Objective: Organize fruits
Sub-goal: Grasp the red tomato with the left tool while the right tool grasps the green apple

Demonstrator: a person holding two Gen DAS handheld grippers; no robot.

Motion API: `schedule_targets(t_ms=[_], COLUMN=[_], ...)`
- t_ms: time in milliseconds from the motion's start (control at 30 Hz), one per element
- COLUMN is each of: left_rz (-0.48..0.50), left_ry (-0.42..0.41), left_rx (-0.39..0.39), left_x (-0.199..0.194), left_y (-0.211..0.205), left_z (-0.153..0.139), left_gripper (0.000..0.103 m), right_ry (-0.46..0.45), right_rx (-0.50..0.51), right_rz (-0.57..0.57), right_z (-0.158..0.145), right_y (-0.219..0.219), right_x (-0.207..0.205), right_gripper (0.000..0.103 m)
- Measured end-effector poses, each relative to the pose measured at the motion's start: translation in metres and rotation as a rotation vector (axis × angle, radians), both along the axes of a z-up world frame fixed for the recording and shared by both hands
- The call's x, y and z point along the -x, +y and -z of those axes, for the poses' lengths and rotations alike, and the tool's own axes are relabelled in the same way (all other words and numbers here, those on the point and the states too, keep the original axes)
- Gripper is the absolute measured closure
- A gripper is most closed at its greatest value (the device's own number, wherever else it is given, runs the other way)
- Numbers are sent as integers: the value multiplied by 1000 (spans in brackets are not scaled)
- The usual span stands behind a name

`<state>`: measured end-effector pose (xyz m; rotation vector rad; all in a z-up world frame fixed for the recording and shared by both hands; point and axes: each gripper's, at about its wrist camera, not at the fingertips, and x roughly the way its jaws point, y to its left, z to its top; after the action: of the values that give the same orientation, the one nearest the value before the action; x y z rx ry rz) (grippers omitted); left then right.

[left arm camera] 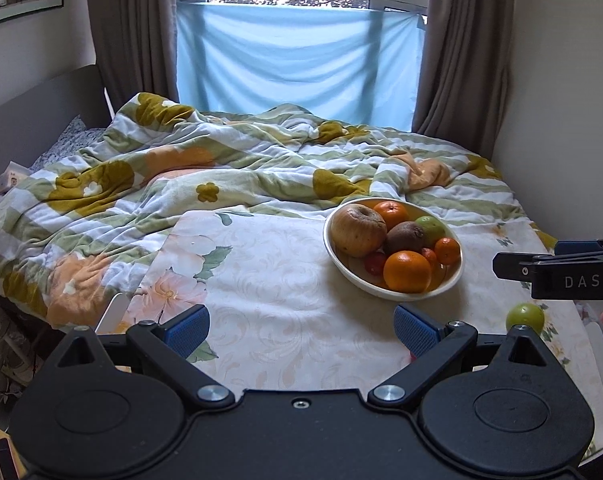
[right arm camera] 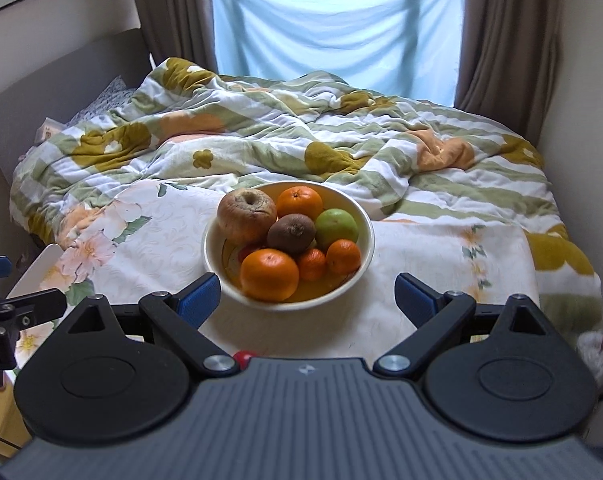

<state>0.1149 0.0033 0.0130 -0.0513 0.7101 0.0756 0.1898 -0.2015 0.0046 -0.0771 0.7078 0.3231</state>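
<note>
Left wrist view: a round cream bowl (left arm camera: 393, 258) on the floral tablecloth (left arm camera: 269, 288) holds oranges, a kiwi, a wrinkled apple and a green fruit. A loose green fruit (left arm camera: 525, 316) (smooth, round) lies right of it. The left gripper (left arm camera: 301, 328) is spread, empty.

Right wrist view: the right gripper (right arm camera: 307, 298) gapes, empty, before the bowl.

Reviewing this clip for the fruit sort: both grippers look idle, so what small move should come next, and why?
Probably bring the right gripper down over the loose green fruit on the tablecloth. It lies outside the bowl, nearest that gripper; both the right and the left gripper are open and hold nothing. A small red fruit also sits loose.
</note>
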Motion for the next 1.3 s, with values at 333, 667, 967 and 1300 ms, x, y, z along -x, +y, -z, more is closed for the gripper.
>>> schedule_targets(t_ms=[333, 667, 967, 1300], left_rz=[88, 157, 116, 74], left_ry=[-4, 24, 93, 168], left_rx=[-1, 18, -15, -21], left_x=[15, 10, -19, -60], left_y=[-8, -38, -79, -106], left_z=[1, 9, 38, 80], left_gripper=[3, 2, 1, 2], right_ry=[-7, -2, 14, 143], right_rx=[-26, 21, 86, 75], right_rz=[81, 149, 82, -11], right_z=[-4, 1, 24, 60], right_y=[-7, -41, -82, -115], right_x=[45, 66, 50, 8], right_gripper=[0, 0, 0, 0])
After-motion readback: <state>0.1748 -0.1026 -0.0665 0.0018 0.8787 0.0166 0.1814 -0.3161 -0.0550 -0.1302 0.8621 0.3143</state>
